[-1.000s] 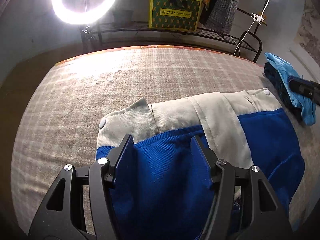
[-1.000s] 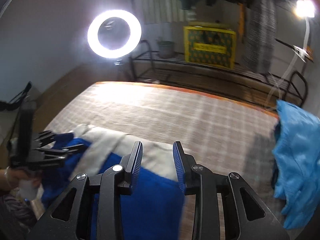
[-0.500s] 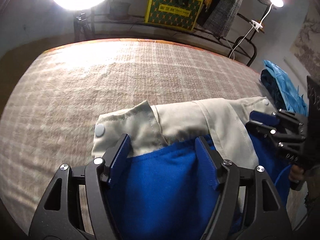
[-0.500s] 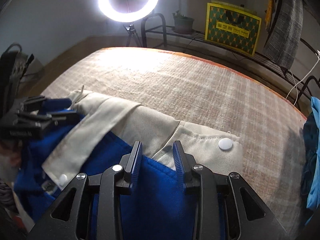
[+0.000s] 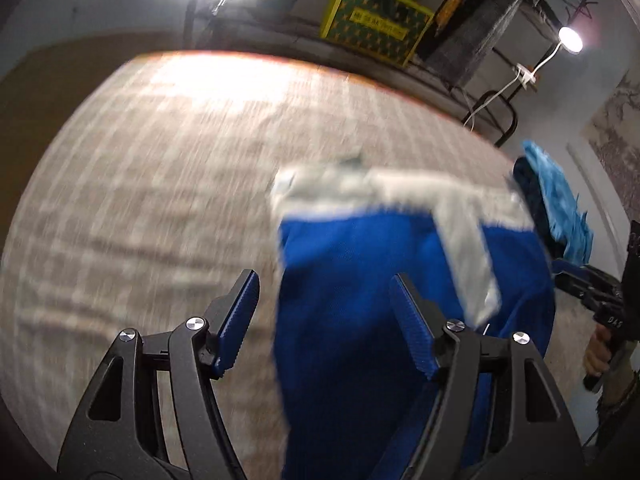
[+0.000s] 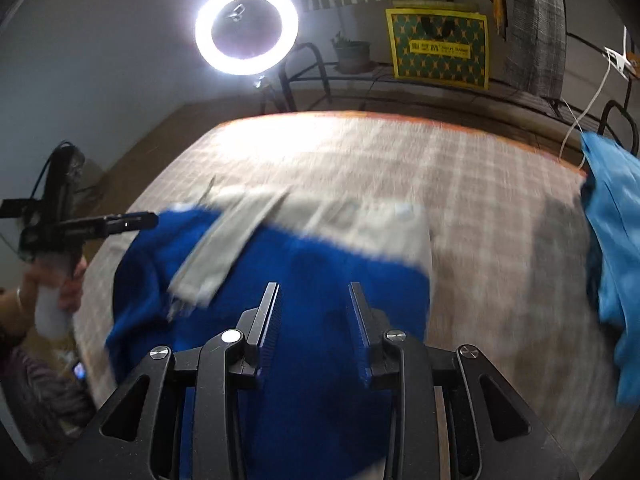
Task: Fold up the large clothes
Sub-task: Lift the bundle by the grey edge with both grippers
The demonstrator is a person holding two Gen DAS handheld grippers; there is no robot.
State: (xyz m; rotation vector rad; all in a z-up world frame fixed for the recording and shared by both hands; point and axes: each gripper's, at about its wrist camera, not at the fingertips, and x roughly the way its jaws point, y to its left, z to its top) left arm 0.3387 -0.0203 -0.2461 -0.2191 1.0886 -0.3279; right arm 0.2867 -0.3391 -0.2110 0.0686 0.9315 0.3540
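Left wrist view: with the left gripper spread and the right gripper part-open, neither pinching the blue-and-cream garment lying folded on the checked bed, the next move likely calls for regrasping an edge.

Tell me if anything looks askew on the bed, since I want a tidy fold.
One thing: on the blue garment a loose beige strip lies slanted across the blue cloth instead of lining up with the beige band at the far edge. Both views are blurred, so finer wrinkles cannot be judged.
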